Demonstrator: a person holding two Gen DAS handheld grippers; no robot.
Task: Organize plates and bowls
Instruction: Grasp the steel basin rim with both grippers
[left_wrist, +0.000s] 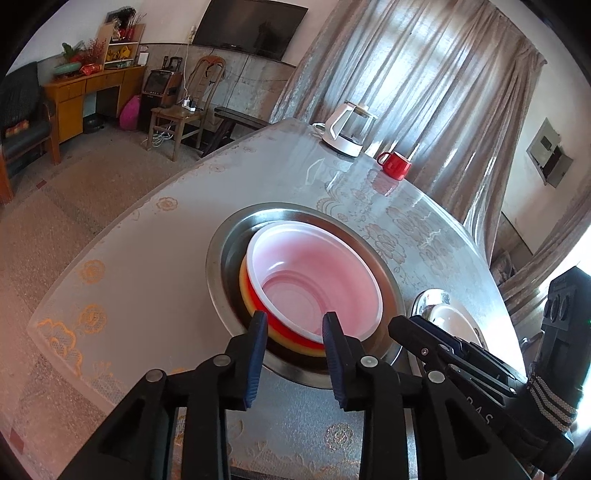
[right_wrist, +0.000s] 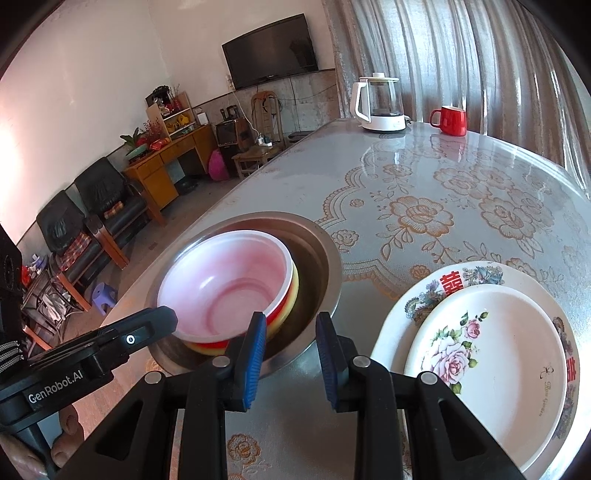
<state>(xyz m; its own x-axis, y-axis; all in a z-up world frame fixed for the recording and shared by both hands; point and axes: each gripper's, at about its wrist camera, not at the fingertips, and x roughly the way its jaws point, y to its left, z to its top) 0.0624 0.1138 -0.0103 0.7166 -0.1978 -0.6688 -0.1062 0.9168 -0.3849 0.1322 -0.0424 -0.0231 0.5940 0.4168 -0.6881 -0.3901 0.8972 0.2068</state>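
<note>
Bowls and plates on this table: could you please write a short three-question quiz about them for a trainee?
1. True or false: the pink-white bowl tops a stack inside the steel basin.
2. The rose plate lies on: A) the bare table, B) a larger plate, C) the basin.
3. Fill in: beside the kettle stands a red ____.

Key: 1 true; 2 B; 3 mug.

Bright curtained daylight, tabletop (right_wrist: 461, 177) glare, fisheye-warped edges
</note>
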